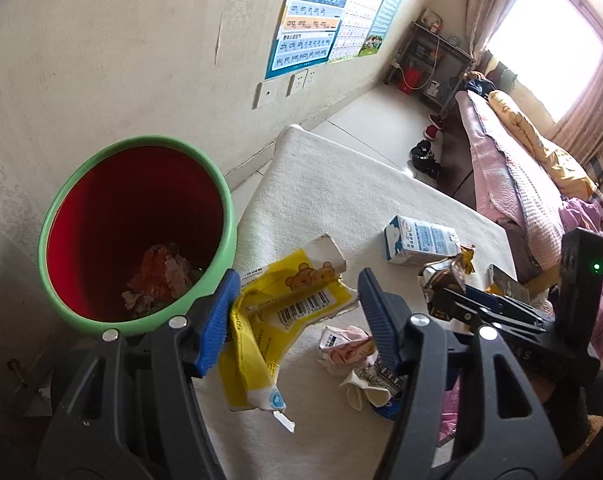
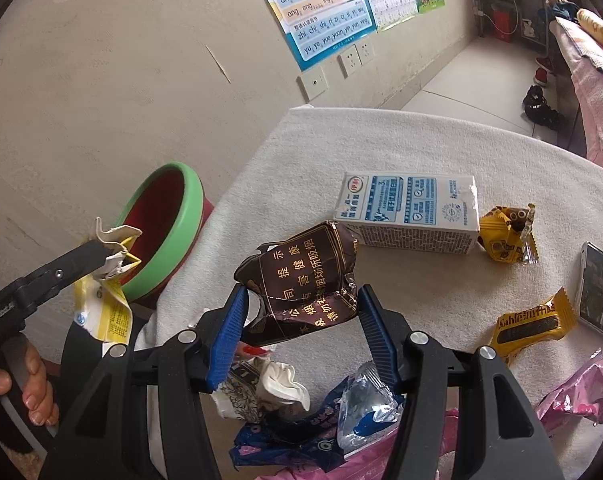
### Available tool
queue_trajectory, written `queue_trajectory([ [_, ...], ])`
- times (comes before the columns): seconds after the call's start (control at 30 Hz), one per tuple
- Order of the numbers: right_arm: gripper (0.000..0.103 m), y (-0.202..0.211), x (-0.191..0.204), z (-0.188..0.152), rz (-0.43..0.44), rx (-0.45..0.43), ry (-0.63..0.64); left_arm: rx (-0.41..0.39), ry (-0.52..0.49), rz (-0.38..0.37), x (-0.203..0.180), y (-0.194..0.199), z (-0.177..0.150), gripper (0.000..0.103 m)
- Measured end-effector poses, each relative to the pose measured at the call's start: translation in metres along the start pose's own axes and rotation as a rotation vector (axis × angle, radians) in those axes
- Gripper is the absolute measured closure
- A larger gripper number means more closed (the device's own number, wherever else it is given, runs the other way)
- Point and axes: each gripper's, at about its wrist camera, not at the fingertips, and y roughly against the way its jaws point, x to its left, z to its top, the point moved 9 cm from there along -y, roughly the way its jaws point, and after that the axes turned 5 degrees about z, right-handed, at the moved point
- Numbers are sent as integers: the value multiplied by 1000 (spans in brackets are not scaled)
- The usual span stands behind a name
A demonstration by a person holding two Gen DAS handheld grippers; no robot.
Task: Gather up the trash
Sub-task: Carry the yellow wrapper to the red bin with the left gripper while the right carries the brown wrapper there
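In our left tongs (image 1: 297, 312) the torn yellow wrapper (image 1: 279, 308) hangs slack against one pad, the jaws standing wide, so we cannot tell whether it is truly pinched; it sits at the bin's edge, seemingly ready to drop. Our right tongs (image 2: 301, 320) pinch the crumpled brown cigarette pack (image 2: 301, 280) above the surface (image 2: 401, 148). Farther, at ten o'clock, waits the green-rimmed bin (image 1: 137, 232); at one o'clock lies the milk carton (image 2: 409, 212), uncollected.

a yellow bear-print carton (image 1: 285, 304), a brown gold-lettered wrapper (image 2: 305, 284), and a red bin (image 1: 137, 232) rimmed green.
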Motion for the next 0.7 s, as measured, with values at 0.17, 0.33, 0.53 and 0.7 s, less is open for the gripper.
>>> queue_trajectory([
  [0.17,48,8,17,6,-1,-23,48,0,20,17,12,-1,0,44],
  [0.33,48,5,30,9,-5,-24,78,-8,29,29,18,-2,2,44],
  [0.53,48,-1,48,18,-6,-30,115,-9,39,49,29,-7,5,44],
  [0.7,48,-6,63,21,9,-29,138,-27,57,67,40,-5,13,44],
])
